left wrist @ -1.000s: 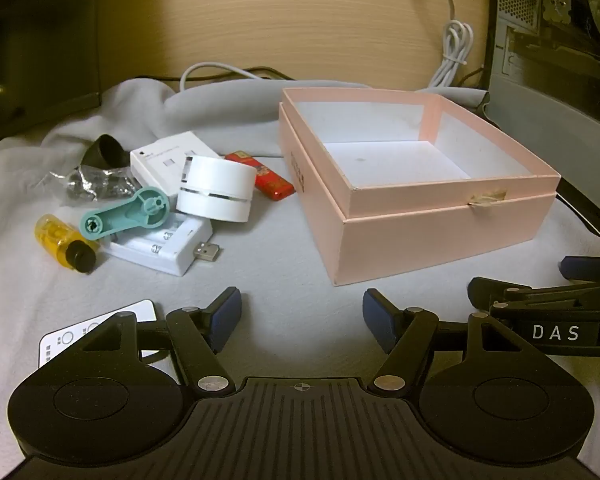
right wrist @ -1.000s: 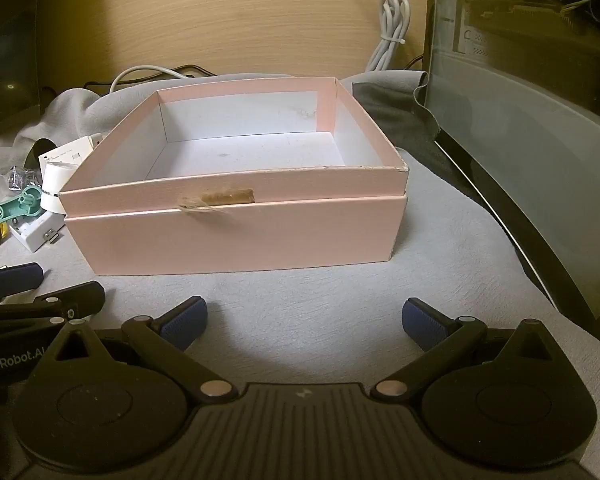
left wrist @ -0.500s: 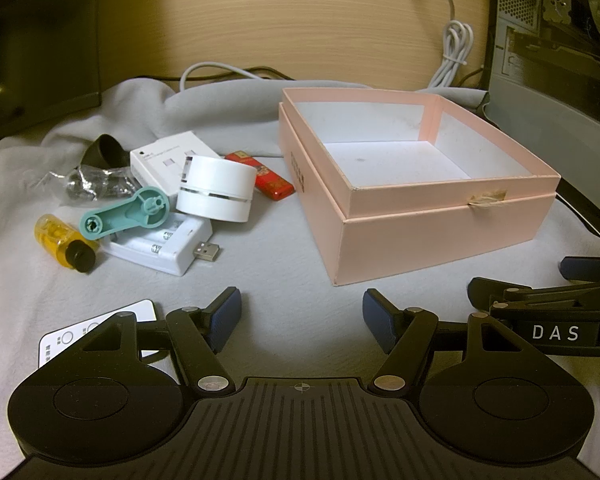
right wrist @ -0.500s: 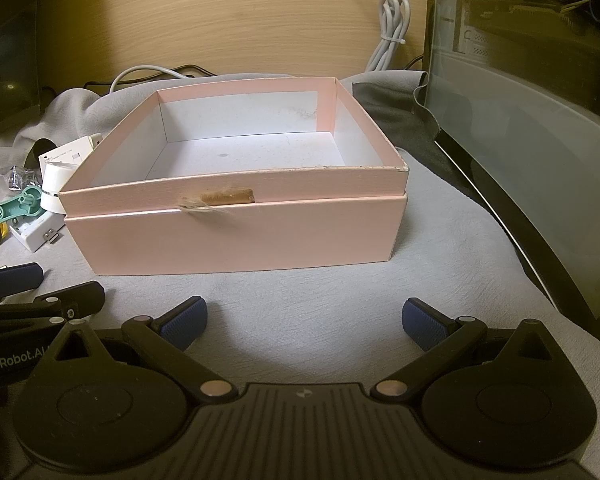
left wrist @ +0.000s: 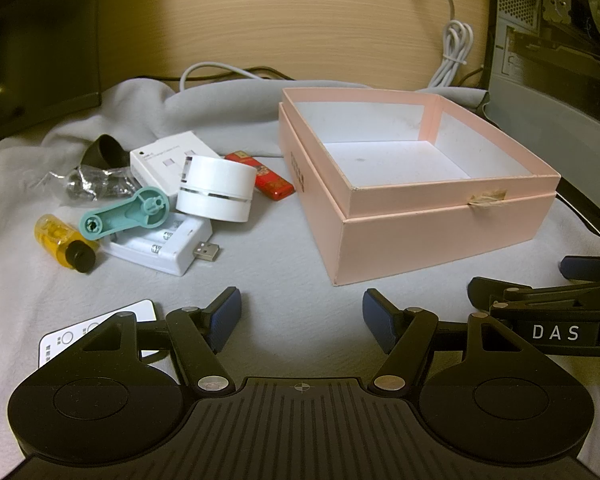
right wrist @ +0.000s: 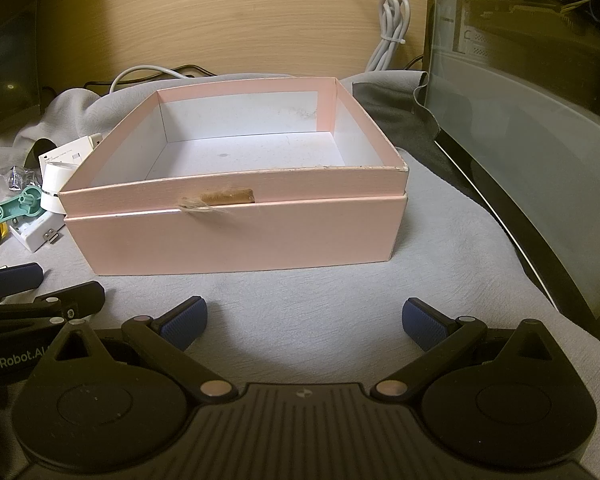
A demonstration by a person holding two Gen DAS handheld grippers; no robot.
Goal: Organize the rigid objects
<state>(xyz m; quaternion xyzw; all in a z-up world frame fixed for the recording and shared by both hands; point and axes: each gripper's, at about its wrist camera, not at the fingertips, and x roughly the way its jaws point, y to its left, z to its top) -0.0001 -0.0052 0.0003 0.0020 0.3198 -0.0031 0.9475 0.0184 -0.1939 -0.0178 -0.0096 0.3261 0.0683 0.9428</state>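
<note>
An empty pink box [left wrist: 440, 220] [right wrist: 236, 236] sits on the grey cloth. Left of it lie a white round case [left wrist: 216, 188], a teal plastic handle [left wrist: 124, 212], a white battery charger [left wrist: 160, 246], a yellow bottle [left wrist: 62, 248], a red lighter [left wrist: 276, 182], a white flat box [left wrist: 166, 158] and a small plastic bag [left wrist: 88, 188]. My left gripper [left wrist: 302, 320] is open low over the cloth, nearer than the pile. My right gripper [right wrist: 304, 322] is open in front of the box. Both hold nothing.
A white remote [left wrist: 96, 330] lies under my left gripper's left finger. A dark monitor [right wrist: 540, 184] stands close on the right. White cables [right wrist: 388, 32] hang on the wooden back wall. A computer case [left wrist: 552, 32] is at the far right.
</note>
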